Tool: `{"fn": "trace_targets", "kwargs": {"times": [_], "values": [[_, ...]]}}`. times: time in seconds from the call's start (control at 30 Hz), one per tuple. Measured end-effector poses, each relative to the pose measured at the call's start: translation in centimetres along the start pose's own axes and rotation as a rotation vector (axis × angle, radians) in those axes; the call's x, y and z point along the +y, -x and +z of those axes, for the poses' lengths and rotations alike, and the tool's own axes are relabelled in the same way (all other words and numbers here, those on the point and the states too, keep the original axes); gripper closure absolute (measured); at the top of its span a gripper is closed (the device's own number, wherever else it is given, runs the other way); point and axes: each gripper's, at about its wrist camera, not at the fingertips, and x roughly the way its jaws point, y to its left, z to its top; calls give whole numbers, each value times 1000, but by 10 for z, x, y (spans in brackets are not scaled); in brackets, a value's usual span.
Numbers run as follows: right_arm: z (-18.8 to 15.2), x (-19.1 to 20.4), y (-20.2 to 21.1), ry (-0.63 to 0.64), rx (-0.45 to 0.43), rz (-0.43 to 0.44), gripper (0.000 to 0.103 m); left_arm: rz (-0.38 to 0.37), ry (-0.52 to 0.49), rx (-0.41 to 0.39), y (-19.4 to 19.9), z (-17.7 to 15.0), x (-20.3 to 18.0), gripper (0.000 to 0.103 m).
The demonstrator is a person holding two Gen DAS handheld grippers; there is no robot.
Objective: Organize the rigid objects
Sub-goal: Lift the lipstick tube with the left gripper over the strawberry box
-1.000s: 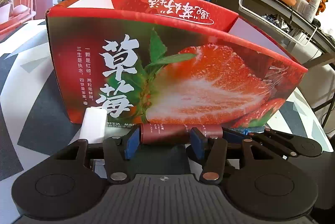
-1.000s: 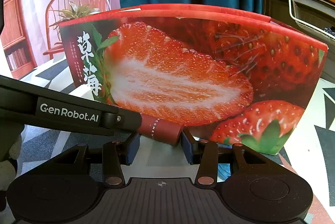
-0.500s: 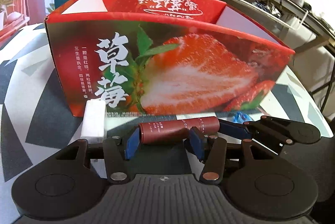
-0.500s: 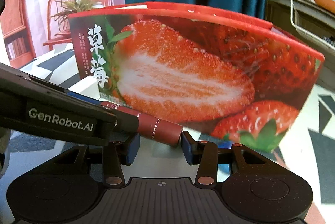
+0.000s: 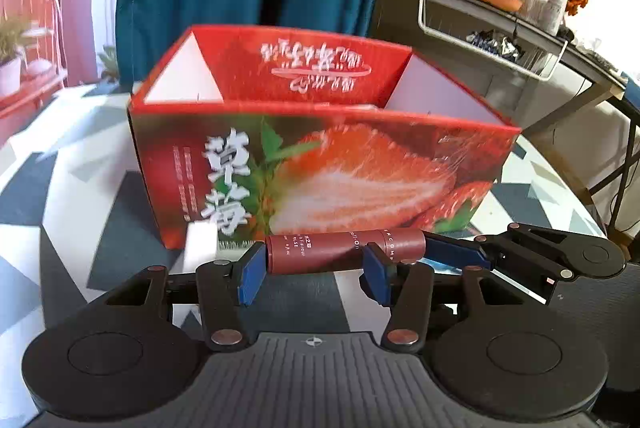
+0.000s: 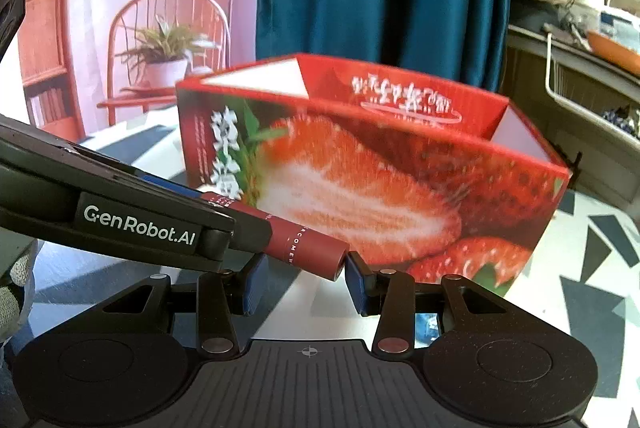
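Observation:
A dark red tube hangs crosswise above the table, in front of the open strawberry-printed box. My left gripper is shut on it: the left pad meets the tube's left end and the right pad presses its side. From the right, one blue finger of my other gripper reaches the tube's far end. In the right wrist view my right gripper is shut on that end of the tube. The left gripper's labelled finger covers the rest. The box stands just behind.
A white block lies against the box's near left corner. A blue crumpled scrap lies under my right gripper. The table has a grey and white pattern. A cluttered shelf with a wire basket stands at the right, behind the table.
Both grippers have risen together with the tube, which has left the table. The box now sits lower in both views and its inside shows.

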Motion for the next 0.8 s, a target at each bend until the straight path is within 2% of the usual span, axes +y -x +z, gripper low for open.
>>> {"fn": "trace_targets", "kwargs": {"times": [0.27, 0.4, 0.53, 0.63, 0.8], "values": [[13, 0, 21, 20, -72, -24, 64, -5, -12, -52, 19, 15, -8, 48], [34, -2, 20, 63, -107, -54, 63, -16, -27, -79, 21, 41, -7, 48], [68, -11, 16, 99, -152, -64, 63, -49, 14, -102, 20, 77, 5, 48], [91, -23, 3, 80, -152, -52, 62, -65, 57, -77, 5, 99, 15, 48], [113, -38, -37, 78, -62, -19, 62, -95, 143, 18, -35, 114, 37, 47]]}}
